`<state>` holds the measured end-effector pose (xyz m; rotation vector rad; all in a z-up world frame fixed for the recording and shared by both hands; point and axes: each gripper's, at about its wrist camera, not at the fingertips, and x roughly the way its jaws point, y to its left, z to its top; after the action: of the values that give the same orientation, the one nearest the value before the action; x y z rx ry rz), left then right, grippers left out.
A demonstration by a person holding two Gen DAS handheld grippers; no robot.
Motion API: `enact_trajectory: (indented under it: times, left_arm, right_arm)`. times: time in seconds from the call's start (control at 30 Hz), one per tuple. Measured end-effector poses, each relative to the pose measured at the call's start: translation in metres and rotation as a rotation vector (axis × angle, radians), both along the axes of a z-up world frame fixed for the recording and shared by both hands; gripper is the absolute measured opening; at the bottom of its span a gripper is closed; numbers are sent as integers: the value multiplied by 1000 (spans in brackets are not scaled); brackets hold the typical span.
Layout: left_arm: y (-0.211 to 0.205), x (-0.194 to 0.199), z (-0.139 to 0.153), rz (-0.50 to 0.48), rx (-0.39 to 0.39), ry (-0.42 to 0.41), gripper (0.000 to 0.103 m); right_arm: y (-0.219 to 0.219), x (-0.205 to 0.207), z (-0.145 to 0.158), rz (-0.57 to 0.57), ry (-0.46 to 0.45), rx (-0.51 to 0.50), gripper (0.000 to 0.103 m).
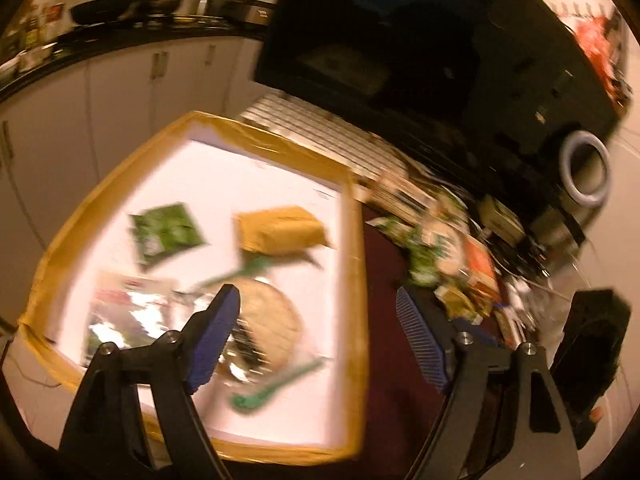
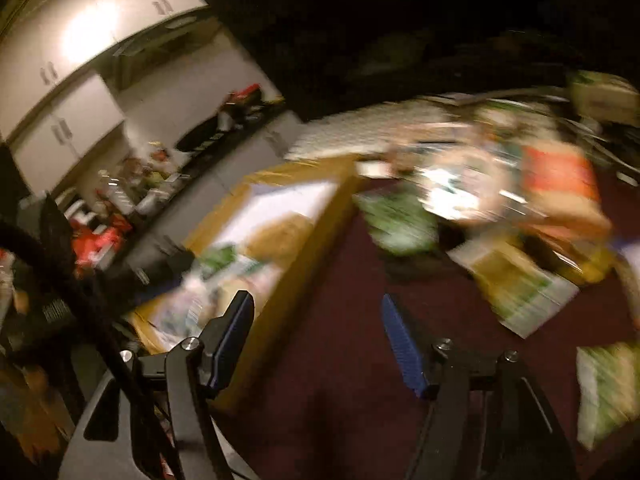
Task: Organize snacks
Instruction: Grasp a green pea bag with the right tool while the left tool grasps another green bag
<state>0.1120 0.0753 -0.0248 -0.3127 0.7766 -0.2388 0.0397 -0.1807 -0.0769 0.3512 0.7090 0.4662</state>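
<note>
Several snacks already in tray [image 1: 356, 248]: green packet [image 1: 166, 232], yellow pack [image 1: 280, 232], foil bag [image 1: 132, 312]. Snack pile [image 2: 500, 208] waits on desk [image 2: 340, 320], perhaps half remaining, blur hides count. Left gripper [image 1: 318, 340] fingers spread wide, empty; right gripper [image 2: 316, 344] same.

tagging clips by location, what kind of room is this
Most likely a home kitchen: white cabinets under a dark countertop, a black pan on it, and a large dark screen behind the snack table.
</note>
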Motion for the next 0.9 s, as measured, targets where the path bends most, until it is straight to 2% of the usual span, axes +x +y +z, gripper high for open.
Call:
enact_trajectory:
  times: [0.17,0.3,0.43,0.5,0.6,0.7,0.9]
  left_arm:
    - [-27,-2,-3,-71,14,5,81]
    - [-37,-3,-5,-98,12,14,81]
    - [-39,-4,-8,-108,4,28,81]
    - [-38,-5,-9,-105,3,28,81]
    - [-38,-8,-10,-109,2,32,81]
    - [-40,-9,-9,-119,4,31,81]
    - [-45,-10,-8,-134,6,31,81]
  right_arm:
    - [-55,-42,-4,-220,23,-99,67]
    - [-79,-50,-10,-366,41,-208,66]
    - [-96,-37,-25,-401,103,-227,66]
    - [-99,-34,-27,-406,104,-241,61]
    - [-89,-26,-30,-419,108,-323,60]
    - [-79,-30,-33,-448,103,-437,51]
    - [-74,-42,-32,-479,32,-474,34]
